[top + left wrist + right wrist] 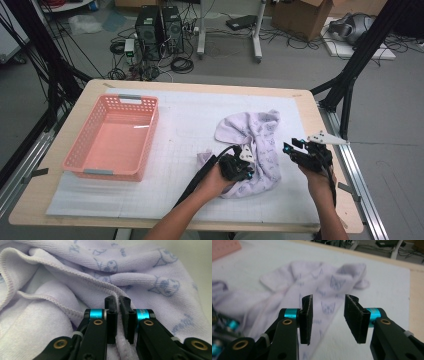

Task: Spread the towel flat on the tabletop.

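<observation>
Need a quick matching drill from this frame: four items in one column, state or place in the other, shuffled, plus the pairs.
Column one:
1. left gripper
2. right gripper
3. basket
4. towel

Column two:
A. pink, on the left part of the table
B. jaws apart, nothing between them, at the towel's right edge
C. pale purple with a blue print, crumpled on the white mat
D. jaws shut on a fold of cloth

Pairs: 1-D, 2-B, 3-A, 4-C
</observation>
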Available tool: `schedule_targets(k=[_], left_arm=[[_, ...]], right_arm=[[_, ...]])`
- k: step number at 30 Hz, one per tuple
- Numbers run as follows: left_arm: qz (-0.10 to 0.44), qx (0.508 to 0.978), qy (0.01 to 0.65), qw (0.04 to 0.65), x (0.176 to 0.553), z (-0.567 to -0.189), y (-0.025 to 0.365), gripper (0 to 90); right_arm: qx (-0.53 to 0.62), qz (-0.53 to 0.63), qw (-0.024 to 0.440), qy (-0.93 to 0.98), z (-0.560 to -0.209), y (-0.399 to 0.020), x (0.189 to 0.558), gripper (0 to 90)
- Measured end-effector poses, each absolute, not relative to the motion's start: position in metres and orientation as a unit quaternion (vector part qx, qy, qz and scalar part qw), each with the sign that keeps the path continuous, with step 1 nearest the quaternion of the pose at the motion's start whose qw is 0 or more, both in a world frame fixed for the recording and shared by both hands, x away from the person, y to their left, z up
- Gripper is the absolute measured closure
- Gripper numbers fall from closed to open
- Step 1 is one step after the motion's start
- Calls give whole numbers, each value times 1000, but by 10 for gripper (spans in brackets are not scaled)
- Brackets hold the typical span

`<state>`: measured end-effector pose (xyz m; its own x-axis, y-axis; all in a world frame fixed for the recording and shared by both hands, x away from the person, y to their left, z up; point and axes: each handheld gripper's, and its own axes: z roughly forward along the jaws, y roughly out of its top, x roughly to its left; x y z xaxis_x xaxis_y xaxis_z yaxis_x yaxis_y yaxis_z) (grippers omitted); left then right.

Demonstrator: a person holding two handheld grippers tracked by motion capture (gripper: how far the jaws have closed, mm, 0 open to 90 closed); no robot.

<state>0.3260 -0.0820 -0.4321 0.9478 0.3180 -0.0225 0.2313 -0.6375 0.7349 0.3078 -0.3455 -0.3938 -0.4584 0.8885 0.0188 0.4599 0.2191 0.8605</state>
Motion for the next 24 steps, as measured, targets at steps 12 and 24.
schedule_targets(k=[12,24], left_arm=[[107,767,281,566,352,-382,16,861],[196,725,404,522,368,-394,79,858]], right_arm=[[475,424,210,742,-426,-366,297,604],[386,427,130,808,-442,-281,320,603]])
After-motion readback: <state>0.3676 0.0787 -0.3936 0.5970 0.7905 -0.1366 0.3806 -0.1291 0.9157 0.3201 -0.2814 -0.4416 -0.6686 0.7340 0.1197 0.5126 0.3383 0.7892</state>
